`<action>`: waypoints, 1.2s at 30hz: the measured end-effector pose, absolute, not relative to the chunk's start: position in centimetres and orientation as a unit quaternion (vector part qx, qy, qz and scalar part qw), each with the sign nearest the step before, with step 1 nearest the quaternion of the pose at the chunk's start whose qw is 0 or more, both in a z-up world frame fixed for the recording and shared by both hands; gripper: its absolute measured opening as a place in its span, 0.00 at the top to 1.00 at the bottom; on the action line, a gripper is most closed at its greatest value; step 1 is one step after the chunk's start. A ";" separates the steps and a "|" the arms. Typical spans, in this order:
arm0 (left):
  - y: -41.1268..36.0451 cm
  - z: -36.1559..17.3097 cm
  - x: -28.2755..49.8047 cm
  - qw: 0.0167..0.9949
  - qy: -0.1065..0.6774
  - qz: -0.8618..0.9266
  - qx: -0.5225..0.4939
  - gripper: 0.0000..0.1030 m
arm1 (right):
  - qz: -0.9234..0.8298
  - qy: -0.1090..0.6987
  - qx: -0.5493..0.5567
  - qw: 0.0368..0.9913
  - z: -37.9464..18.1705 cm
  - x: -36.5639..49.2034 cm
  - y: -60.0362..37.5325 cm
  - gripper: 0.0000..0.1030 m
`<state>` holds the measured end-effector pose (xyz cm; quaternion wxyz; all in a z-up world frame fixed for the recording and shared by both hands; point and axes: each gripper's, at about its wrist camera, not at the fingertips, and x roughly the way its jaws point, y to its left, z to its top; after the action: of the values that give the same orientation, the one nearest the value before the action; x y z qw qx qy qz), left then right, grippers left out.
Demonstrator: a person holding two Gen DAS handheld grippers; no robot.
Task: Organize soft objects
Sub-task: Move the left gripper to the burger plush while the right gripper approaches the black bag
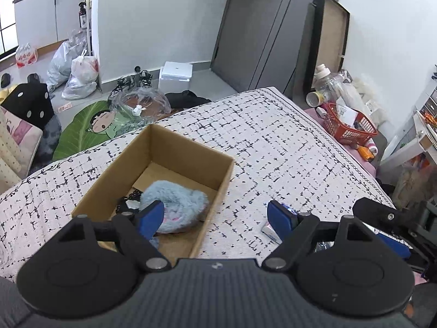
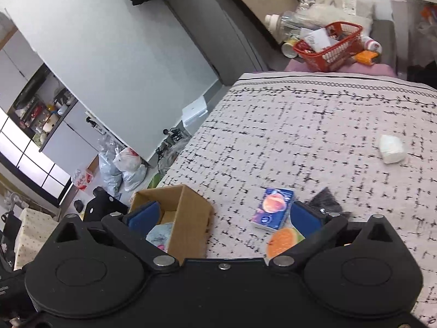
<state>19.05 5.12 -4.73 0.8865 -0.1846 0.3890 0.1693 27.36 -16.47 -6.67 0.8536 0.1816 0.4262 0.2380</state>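
Note:
An open cardboard box point(image 1: 218, 175) sits on the patterned bedspread point(image 1: 273, 136). Inside lie a fluffy light-blue soft item point(image 1: 177, 205) and a black lacy item point(image 1: 127, 203). My left gripper point(image 1: 215, 218) is open and empty, just above the box's near right corner. In the right wrist view the box point(image 2: 188, 218) is at lower left. My right gripper point(image 2: 224, 218) is open and empty above the bed. A small tissue pack point(image 2: 273, 209), an orange-and-green soft item point(image 2: 284, 240), a dark furry item point(image 2: 326, 201) and a white folded item point(image 2: 392, 149) lie on the bedspread.
A red basket point(image 1: 347, 125) with bottles and clutter stands beyond the bed's far right edge. On the floor at left are plastic bags point(image 1: 79, 73), a green leaf mat point(image 1: 82, 128) and a white box point(image 1: 174, 75). A dark door point(image 1: 259, 27) is behind.

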 end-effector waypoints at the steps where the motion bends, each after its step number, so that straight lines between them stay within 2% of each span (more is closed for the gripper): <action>1: 4.8 -4.6 19.1 0.887 0.389 0.168 -0.183 0.21 | 0.237 0.427 0.185 0.853 -6.7 27.4 -16.9 0.00; 21: -2.5 -4.4 20.6 0.897 0.392 0.133 -0.154 0.21 | 0.218 0.431 0.260 0.836 -8.2 28.5 -26.0 0.00; 36: -5.4 -7.6 22.7 0.884 0.421 0.118 -0.165 0.21 | 0.189 0.456 0.277 0.824 -10.7 29.7 -28.5 0.00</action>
<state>22.73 -5.38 -7.64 0.8843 -0.1650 0.4207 0.1176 29.72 -28.46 -10.72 0.8244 0.2768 0.4563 0.1885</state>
